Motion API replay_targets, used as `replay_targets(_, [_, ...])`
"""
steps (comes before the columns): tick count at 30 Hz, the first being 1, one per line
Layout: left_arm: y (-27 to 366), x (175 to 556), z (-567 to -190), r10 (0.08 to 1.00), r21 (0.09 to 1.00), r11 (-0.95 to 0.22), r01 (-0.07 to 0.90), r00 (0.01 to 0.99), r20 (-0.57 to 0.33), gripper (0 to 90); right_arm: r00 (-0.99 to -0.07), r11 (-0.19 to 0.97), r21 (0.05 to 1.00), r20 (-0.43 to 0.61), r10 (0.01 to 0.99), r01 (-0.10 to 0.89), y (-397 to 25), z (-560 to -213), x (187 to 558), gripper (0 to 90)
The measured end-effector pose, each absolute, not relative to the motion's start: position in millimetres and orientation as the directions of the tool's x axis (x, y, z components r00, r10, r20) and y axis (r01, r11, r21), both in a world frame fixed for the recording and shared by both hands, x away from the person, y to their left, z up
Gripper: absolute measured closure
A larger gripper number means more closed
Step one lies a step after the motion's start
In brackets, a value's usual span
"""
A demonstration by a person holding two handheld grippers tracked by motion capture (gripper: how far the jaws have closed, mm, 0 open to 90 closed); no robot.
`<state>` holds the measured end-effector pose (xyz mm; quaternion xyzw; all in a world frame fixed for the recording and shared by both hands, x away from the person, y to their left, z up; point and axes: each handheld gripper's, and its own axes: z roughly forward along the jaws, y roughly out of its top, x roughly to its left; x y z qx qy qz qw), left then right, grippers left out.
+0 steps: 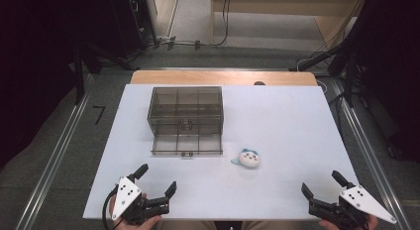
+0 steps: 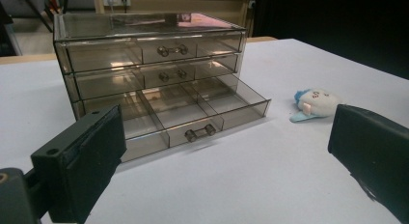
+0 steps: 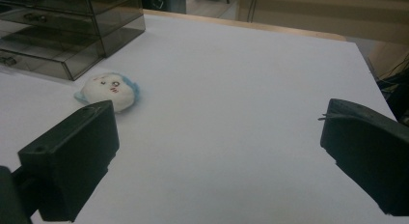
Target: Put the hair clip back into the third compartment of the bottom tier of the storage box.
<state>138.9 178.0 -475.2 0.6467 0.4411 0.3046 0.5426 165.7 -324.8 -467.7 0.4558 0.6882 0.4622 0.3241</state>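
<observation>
A white table (image 1: pixel 277 121) stands in a room with a grey floor. On the table sits a small see-through drawer box (image 1: pixel 185 108) made of smoky brown plastic. It has three drawers, one on top of the other. The bottom drawer (image 1: pixel 186 144) is pulled out toward the person. The two drawers above it are pushed in. In the left gripper view the bottom drawer (image 2: pixel 193 115) has little walls inside that split it into three parts, and nothing lies in them. Each drawer has a small handle in the middle of its front.

A little plush toy (image 1: pixel 248 158) lies on the table, just to the right of the open drawer and a bit closer to the person. It does not touch the drawer. It is round and white, with blue on its edge and a tiny face drawn on it. The right gripper view shows the toy (image 3: pixel 109 91) lying near the corner of the drawer box (image 3: pixel 67 33).

The left gripper (image 1: pixel 156 182) is near the front edge of the table, on the left side. A hand (image 1: pixel 130 217) holds it. Its two black jaws are spread wide apart and grip nothing.

The right gripper (image 1: pixel 322 184) is near the front edge on the right side. Its jaws are spread wide too, with nothing between them. Both grippers are well apart from the toy and the drawer box.
</observation>
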Motion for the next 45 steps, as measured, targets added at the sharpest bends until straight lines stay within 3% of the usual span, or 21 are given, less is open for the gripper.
replay_targets(13, [165, 140, -471, 0.902, 0.971, -0.064, 0.23, 0.43, -0.042, 0.0, -0.367, 0.167, 0.932, -0.04, 0.929, 0.321, -325, -470, 163, 0.0])
replay_targets(45, [129, 165, -444, 0.881, 0.966, -0.087, 0.244, 0.472, -0.04, 0.0, -0.354, 0.149, 0.927, -0.019, 0.935, 0.343, -326, -471, 162, 0.0])
